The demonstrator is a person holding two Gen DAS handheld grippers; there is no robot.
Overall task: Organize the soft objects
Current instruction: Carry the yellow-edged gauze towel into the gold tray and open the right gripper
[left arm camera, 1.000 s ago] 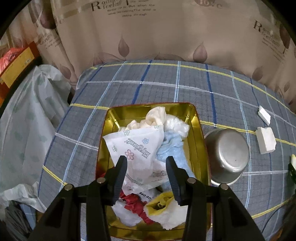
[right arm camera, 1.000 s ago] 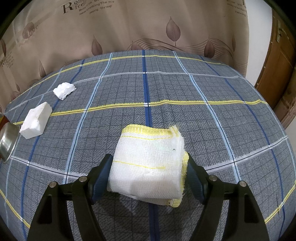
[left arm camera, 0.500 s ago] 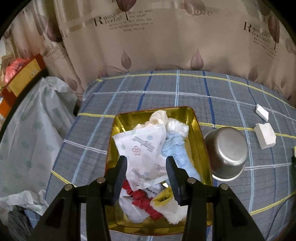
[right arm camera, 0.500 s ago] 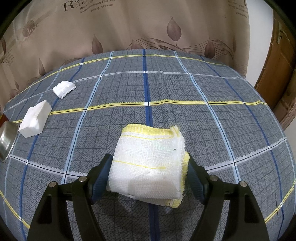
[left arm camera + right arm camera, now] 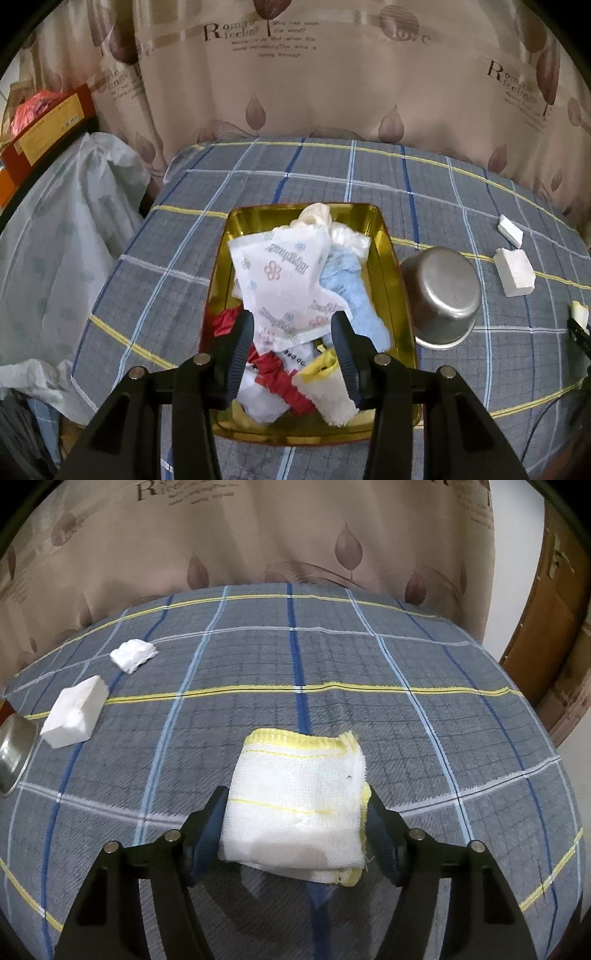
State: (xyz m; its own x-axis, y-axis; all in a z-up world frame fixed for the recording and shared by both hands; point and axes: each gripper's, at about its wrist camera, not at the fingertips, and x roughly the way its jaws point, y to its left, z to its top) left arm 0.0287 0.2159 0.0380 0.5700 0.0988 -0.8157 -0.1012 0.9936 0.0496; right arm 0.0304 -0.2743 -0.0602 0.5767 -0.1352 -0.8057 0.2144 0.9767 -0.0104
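Observation:
A gold metal tray [image 5: 391, 266] holds a pile of soft things: a white printed wrapper [image 5: 280, 280], a light blue cloth [image 5: 351, 288], red fabric [image 5: 280, 380] and a yellow-and-white piece [image 5: 325, 387]. My left gripper [image 5: 291, 332] hovers open over the near end of the pile, with nothing between its fingers. In the right wrist view a folded white cloth with yellow edging [image 5: 299, 805] lies on the checked tablecloth. My right gripper [image 5: 295, 816] straddles it. Its jaws are closing and the pads touch both sides of the cloth.
An upturned steel bowl [image 5: 439, 291] sits right of the tray, with two white foam blocks [image 5: 515, 271] [image 5: 509, 229] beyond it, the foam blocks [image 5: 74, 716] [image 5: 133, 655] also showing in the right wrist view. A curtain hangs behind the table. A white plastic bag [image 5: 62, 236] lies off the table's left edge.
The left gripper has drawn back from the tray, which now looks smaller and farther. The right gripper's fingers have come in against the folded cloth.

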